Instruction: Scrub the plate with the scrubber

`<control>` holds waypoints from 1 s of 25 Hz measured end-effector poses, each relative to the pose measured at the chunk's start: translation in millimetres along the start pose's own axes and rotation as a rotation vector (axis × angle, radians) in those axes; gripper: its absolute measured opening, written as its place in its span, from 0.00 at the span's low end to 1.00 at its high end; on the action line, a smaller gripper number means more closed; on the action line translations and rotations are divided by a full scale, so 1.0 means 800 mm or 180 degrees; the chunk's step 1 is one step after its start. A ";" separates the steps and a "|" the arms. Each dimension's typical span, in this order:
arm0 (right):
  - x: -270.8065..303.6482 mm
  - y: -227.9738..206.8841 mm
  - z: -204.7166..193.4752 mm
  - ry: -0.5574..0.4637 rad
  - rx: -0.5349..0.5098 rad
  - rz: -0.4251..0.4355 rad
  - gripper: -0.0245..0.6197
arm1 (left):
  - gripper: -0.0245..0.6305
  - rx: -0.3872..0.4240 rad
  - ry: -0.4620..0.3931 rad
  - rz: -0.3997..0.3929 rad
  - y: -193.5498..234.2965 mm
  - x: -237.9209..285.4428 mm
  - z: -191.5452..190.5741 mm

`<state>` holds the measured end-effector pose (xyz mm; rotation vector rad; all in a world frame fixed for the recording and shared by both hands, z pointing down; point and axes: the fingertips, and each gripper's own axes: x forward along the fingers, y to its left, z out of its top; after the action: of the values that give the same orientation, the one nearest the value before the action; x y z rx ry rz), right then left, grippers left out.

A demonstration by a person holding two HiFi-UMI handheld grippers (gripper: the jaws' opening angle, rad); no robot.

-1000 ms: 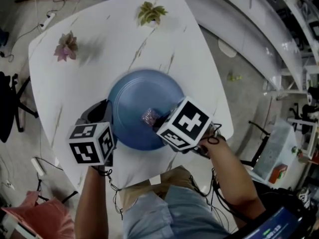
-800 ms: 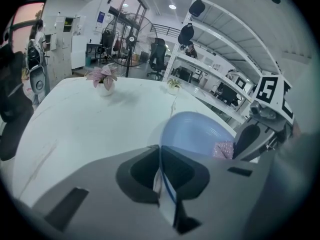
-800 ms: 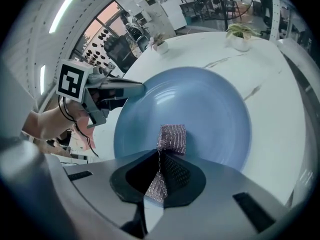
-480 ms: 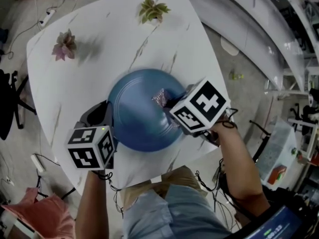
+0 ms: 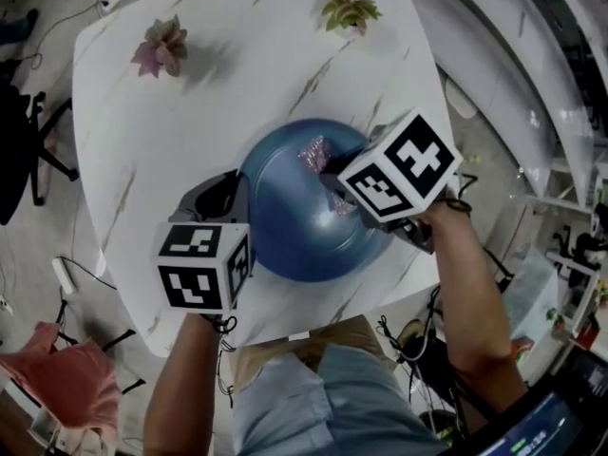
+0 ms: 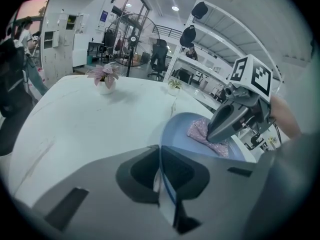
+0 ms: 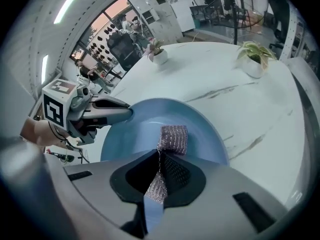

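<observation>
Left gripper [image 6: 162,181] clenched on near rim of plate [image 5: 304,231], pinning it mid-desk [image 5: 171,131] so it won't skid. Right gripper [image 7: 156,181] pinching scrubber [image 7: 173,138], free end flat on plate's inner face. Looks mid-scrub, imo.

White marbled table [image 5: 190,112] carried a pink potted plant [image 5: 163,47] and a green potted plant [image 5: 350,9]. Grey floor [image 5: 38,283], black chair [image 5: 19,150], big fan [image 6: 131,31], white shelving [image 6: 220,39], ceiling light [image 6: 174,8] lit.
</observation>
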<state>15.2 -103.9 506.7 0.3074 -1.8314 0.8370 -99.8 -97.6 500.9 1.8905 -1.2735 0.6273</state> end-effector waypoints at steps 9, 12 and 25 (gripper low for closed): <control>0.032 0.060 0.026 0.0153 -0.0423 0.0216 0.10 | 0.06 -0.0052 0.0043 -0.0052 -0.001 -0.001 -0.003; 0.040 0.082 0.021 0.0181 -0.0505 0.0298 0.10 | 0.06 -0.0063 0.0006 -0.0034 0.001 -0.001 -0.001; 0.037 0.110 -0.046 0.0191 -0.0340 0.0417 0.10 | 0.07 0.0041 -0.0029 0.0076 0.005 0.000 -0.001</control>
<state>-20.5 -10.4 505.8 0.0943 -1.8474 0.8256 -103.4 -97.4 502.7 1.8932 -1.3024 0.6414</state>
